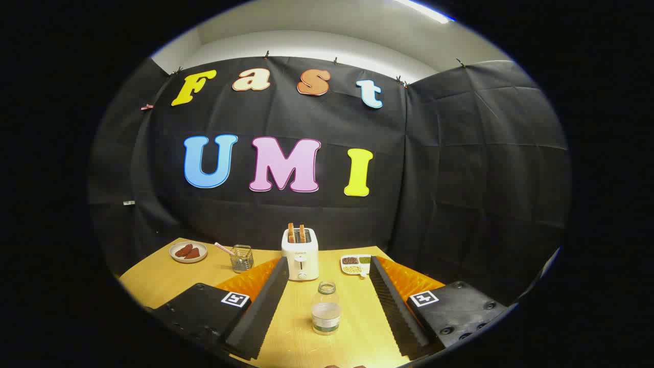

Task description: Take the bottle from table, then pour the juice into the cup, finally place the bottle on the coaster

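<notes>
Bottle (326,308) upright btwn spread claw (327,286) fingers, label unreadable.

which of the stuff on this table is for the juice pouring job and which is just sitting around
For the job:
- bottle, upright on the table, between the open tool fingers, not gripped

Just lying about:
- toaster with toast in its slots, beyond the bottle
- plate with dark food
- wire holder beside the plate
- divided dish of grains

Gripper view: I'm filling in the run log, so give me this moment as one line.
stage: approach | gripper: open, fingers either side of bottle | bottle: upright on table, not gripped | beyond: toaster
</notes>
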